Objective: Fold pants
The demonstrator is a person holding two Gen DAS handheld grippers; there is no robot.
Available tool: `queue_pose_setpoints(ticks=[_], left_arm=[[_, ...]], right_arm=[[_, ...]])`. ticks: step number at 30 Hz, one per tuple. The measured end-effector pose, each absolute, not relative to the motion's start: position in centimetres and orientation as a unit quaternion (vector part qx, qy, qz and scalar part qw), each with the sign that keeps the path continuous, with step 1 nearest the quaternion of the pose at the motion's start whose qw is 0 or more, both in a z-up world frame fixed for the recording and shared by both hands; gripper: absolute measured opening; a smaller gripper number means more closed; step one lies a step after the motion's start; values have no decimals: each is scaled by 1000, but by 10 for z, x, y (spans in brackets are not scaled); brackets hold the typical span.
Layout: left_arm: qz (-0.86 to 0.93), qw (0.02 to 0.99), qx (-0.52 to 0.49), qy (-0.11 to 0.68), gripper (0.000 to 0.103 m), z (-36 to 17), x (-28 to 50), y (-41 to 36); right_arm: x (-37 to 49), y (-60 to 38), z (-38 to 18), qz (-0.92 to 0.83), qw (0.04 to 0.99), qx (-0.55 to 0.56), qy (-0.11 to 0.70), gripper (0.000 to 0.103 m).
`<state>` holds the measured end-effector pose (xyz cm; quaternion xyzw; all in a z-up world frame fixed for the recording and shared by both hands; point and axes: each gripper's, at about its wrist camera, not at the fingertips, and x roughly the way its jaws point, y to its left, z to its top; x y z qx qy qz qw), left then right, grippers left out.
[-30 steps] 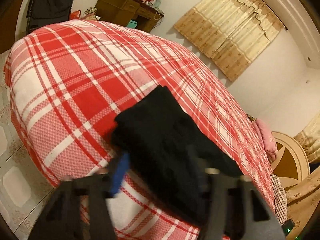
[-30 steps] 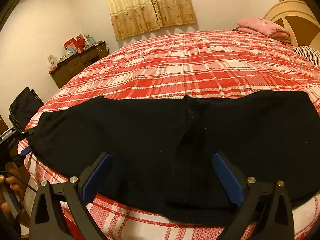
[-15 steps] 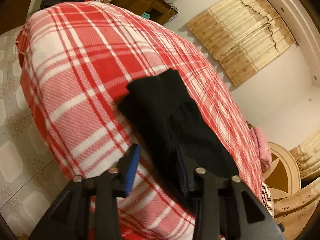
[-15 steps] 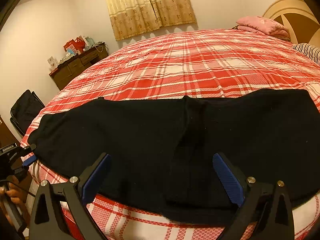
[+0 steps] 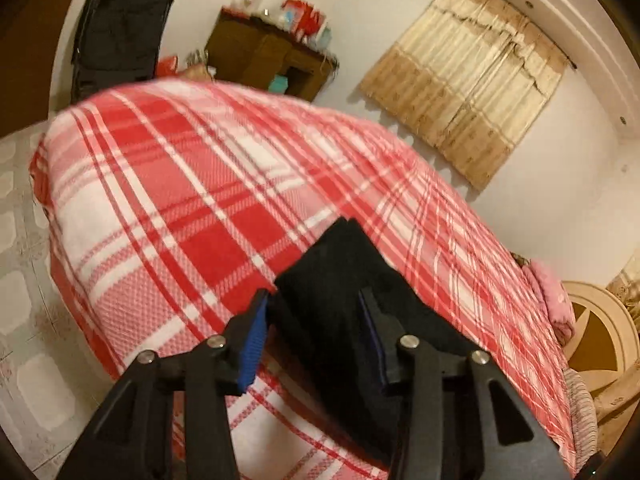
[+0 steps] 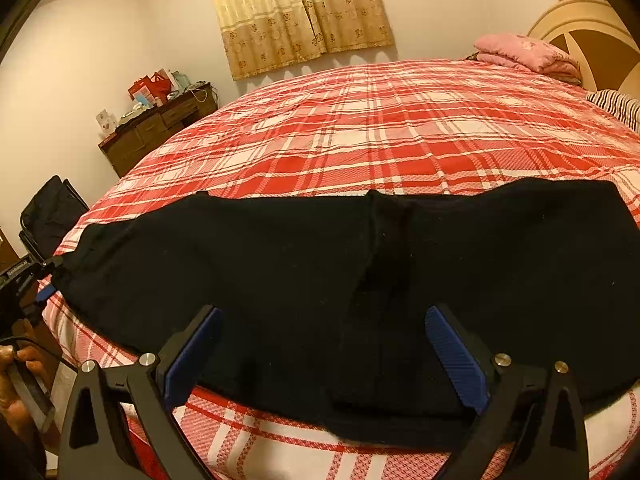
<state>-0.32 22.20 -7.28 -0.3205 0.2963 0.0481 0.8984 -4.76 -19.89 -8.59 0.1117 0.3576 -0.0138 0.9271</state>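
Right wrist view, nearest first: the right gripper [image 6: 320,352] hangs with its jaws spread wide over the near edge of the black pants [image 6: 280,280], blue pads clear of the cloth, nothing held. The hand on it has not shifted over the last second.

The pants lie flat and lengthwise across the near edge of the red plaid bed [image 6: 380,140], already doubled leg on leg by the look of the central seam line. Waist or hem ends cannot be told apart.

At the pants' left end, the left gripper [image 5: 316,320] straddles the corner of the cloth. Its jaws have just been opening; a second ago the fabric sat bunched at its fingers, and now the blue pads stand apart with the corner between them but not pinched. Released, I judge. A hand [image 6: 24,364] is visible on its handle at the frame edge.

Meaning: that end seems laid down and let go, so one smoothing or placing step looks finished; the crosswise fold is not yet made.

Beyond the pants: bare plaid, then a pink folded blanket [image 6: 528,54] at the headboard, a dresser [image 6: 160,124] and curtains [image 6: 300,8] on the far wall.
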Motion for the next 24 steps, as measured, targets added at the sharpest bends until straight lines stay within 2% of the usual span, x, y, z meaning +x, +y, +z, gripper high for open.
queue_pose_setpoints(ticks=[8,9,10,11,14,19,24], left_arm=[[23,889,-332,314,45,-82,0,213],[15,887,-336,317,41,-83,0,211],[4,884,-338,322,28,-83,2,207],[-4,883,-337,327,23,-82,5,203],[-1,893,-312,324,19,-76,8,200],[0,895,-302,330,15,-70,12,199],[-11,921,-230,313,14,-43,13,176]], right_arm=[[-47,-192,-88,-25,930,83,358,102],[-47,-188,-88,-29,930,72,360,102],[-46,-184,-89,-35,930,58,362,102],[-45,-181,-90,-40,929,44,365,102],[-44,-176,-92,-46,928,27,369,102],[-54,-197,-78,-22,932,103,347,102],[-79,-238,-57,-39,936,189,295,102]])
